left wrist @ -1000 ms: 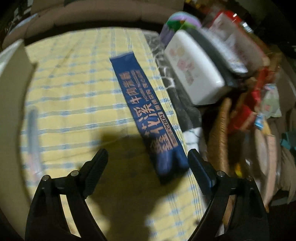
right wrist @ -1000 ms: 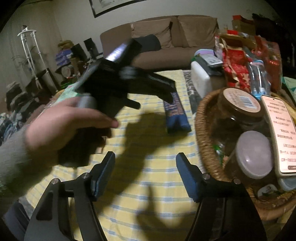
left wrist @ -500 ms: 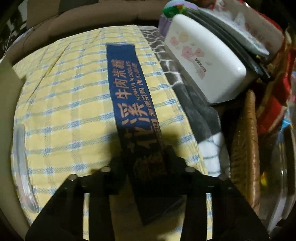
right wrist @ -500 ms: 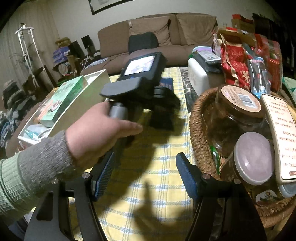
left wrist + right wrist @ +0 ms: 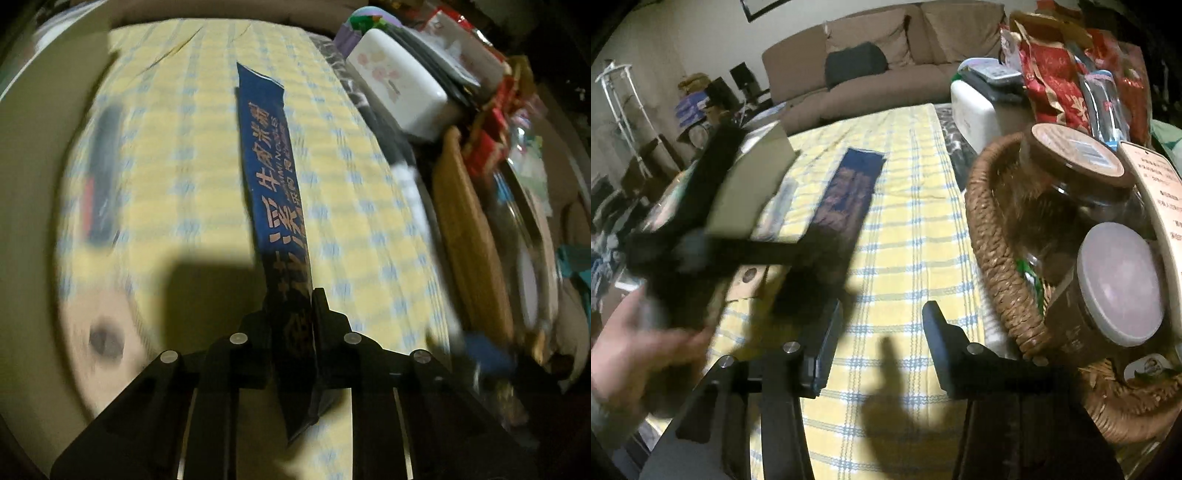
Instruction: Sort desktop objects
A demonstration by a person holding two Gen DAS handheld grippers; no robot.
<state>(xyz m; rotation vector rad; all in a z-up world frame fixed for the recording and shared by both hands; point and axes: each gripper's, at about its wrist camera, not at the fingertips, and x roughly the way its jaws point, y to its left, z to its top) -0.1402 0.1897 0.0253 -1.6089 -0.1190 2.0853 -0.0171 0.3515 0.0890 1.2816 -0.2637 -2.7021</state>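
A long blue noodle packet [image 5: 275,173] with orange characters is held at its near end by my left gripper [image 5: 293,314], which is shut on it and lifts it above the yellow checked tablecloth [image 5: 177,155]. In the right wrist view the packet [image 5: 849,192] slopes up off the cloth, and the left gripper [image 5: 798,266] is a dark blur held by a hand. My right gripper [image 5: 882,332] is open and empty over the cloth's near part.
A wicker basket [image 5: 993,251] holds jars at the right. A white box [image 5: 399,85] and red snack bags [image 5: 1056,81] stand behind it. A grey open box [image 5: 750,192] stands at the left. A small dark object [image 5: 101,177] lies on the cloth.
My left gripper closed on the packet's near end and raised it off the cloth, moving left and toward me. The right gripper stayed open and nearly still.
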